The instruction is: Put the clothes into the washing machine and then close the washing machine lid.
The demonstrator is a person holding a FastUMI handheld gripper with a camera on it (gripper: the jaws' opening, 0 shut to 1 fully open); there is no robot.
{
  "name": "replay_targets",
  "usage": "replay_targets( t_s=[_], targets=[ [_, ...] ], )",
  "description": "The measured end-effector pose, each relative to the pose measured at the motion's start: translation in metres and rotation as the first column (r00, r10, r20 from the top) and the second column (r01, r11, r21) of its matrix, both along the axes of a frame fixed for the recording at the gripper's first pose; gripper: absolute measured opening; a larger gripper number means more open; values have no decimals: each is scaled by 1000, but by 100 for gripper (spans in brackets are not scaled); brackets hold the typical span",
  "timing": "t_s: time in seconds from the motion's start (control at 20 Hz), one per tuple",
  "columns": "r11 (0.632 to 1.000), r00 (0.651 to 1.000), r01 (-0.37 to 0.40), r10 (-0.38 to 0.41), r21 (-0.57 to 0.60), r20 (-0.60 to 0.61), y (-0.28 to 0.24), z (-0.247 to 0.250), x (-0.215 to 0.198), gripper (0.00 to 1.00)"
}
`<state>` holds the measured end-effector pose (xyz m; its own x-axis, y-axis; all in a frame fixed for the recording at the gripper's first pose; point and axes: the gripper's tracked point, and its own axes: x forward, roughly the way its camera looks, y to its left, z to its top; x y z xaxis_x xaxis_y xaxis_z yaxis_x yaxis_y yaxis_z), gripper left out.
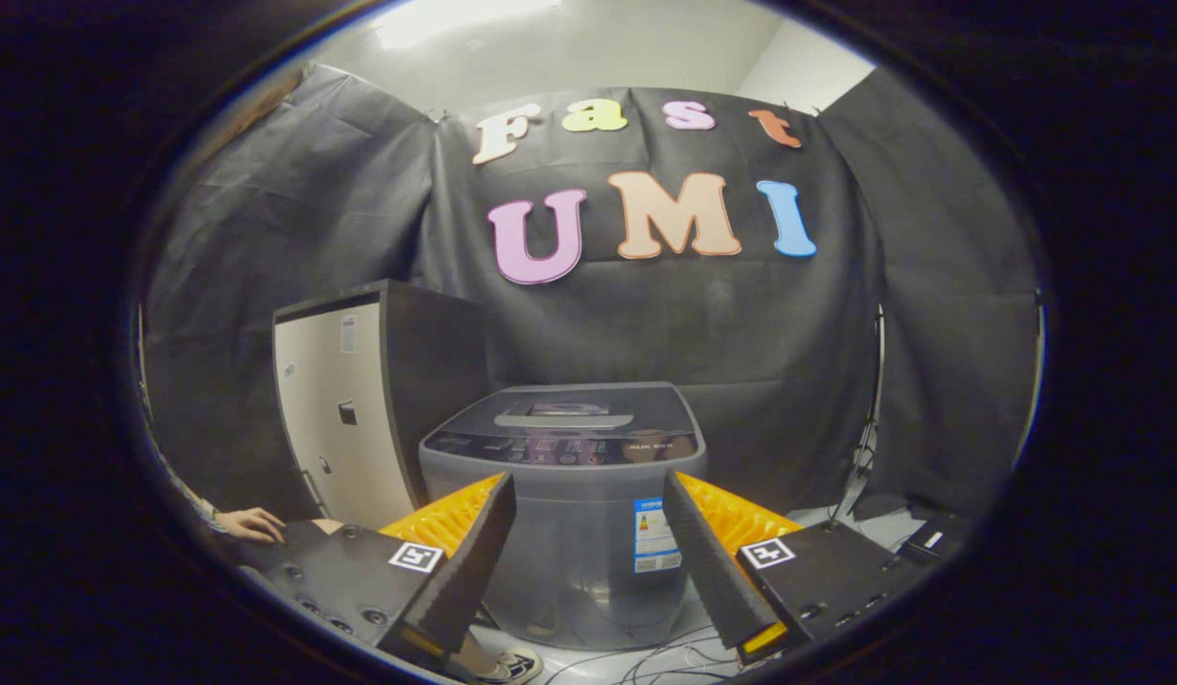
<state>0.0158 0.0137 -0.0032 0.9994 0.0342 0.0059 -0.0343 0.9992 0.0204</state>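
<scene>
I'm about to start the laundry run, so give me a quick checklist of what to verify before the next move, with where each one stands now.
1. Jaws open and holding nothing: ok. The gripper is spread wide with only air between.
2. Washing machine in line: ok, it stands ahead of the gripper, seen between the jaws.
3. Lid open for loading: not ok, it lies flat and closed.
4. Clothes located: cannot tell.
5. Surroundings safe: not ok, a hand rests beside the gripper, and a cabinet stands close by the machine.
6. Floor: not ok, cables lie at the machine's base.
</scene>
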Motion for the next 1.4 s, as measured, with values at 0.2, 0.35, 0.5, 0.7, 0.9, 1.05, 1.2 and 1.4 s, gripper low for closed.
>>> replay_targets(
  t_s=[0.2,0.35,0.5,0.7,0.9,1.05,1.2,1.4],
  targets=[
    [1000,1000,2,-2,-1,-4,-1,-2,1,98],
    [1000,1000,1,-1,-3,-2,0,-1,0,97],
    [1000,1000,2,-2,-1,-2,-1,-2,0,97],
    [1000,1000,3,-3,2,-4,-2,-2,1,98],
    [1000,1000,5,-5,6,-4,-2,-2,1,98],
    [1000,1000,6,-6,5,-4,-2,-2,0,98],
    [1000,1000,9,-9,7,-3,-3,-2,0,98],
    [1000,1000,10,-10,7,-4,-3,-2,0,97]
  ],
)
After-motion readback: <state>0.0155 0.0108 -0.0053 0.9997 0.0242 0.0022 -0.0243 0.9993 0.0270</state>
